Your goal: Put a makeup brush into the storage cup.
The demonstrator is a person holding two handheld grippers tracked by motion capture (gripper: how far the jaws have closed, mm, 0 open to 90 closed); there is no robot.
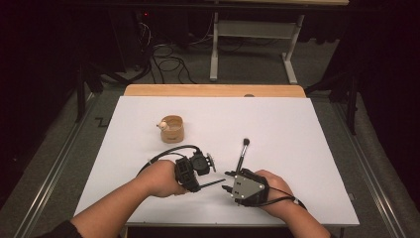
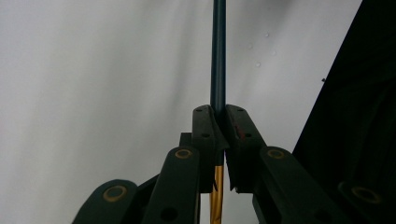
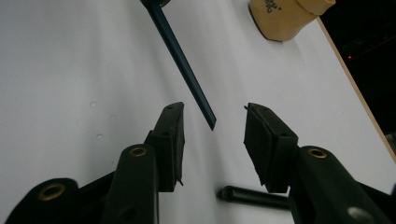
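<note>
The table (image 1: 297, 148) carried a white sheet, with the person's two forearms coming in from the near edge. The left hand (image 1: 158, 179) lay on its side, its tool (image 1: 204, 186) pointing level toward the right hand. The right hand (image 1: 277, 191) lay palm down, its tool (image 1: 227, 181) pointing left, grey plate on top.

A tan cup (image 1: 172, 129) stood on the far left of the sheet, well apart from both hands; dark print on its wall in the right gripper view was too cut off to read.

A brush (image 1: 241, 156) lay on the sheet just beyond the right tool, bristles away from the person.

The left tool's jaws were clamped tight on a thin blue stick (image 2: 218, 56), gold toward the held end. Its free tip reached into the gap of the right tool, whose jaws stood partly apart and touched nothing
</note>
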